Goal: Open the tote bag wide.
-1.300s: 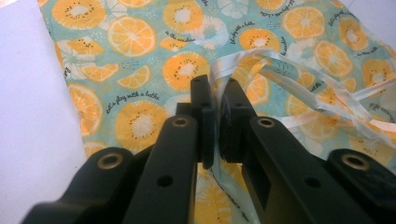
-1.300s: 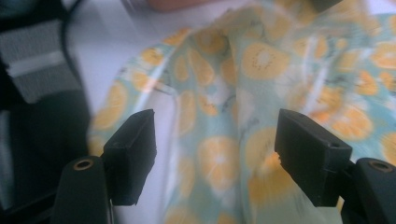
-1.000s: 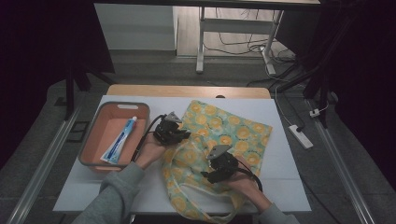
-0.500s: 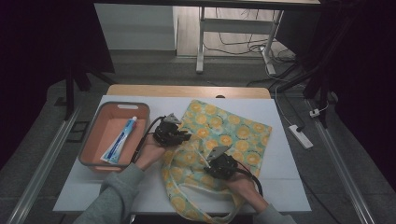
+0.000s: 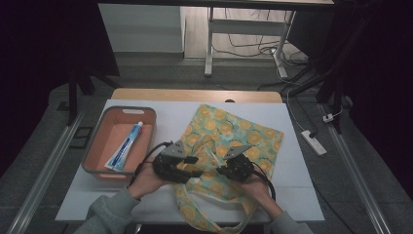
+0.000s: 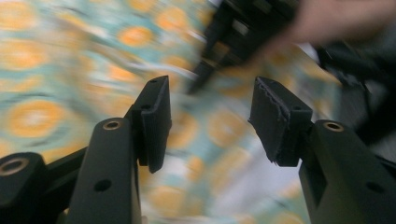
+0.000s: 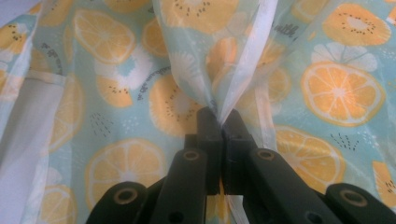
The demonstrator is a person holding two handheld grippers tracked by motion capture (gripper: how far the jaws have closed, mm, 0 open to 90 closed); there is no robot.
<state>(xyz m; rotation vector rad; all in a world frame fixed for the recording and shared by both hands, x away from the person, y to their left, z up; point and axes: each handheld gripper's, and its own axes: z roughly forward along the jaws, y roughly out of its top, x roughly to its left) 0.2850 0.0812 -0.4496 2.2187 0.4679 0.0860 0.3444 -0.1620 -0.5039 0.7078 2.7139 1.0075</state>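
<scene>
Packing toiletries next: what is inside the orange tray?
One blue-and-white toothpaste tube lies slanted on the floor of the orange rectangular plastic tray. What lies under the tube is covered.

L gripper [image 5: 191, 165] has let go of the fruit-print bag [image 5: 243, 131] edge; jaws just been opening, nothing between them now; it's slid toward the near side of the table, closer to R gripper [image 5: 223, 169]; R jaws have clamped on a fold of bag fabric.
</scene>
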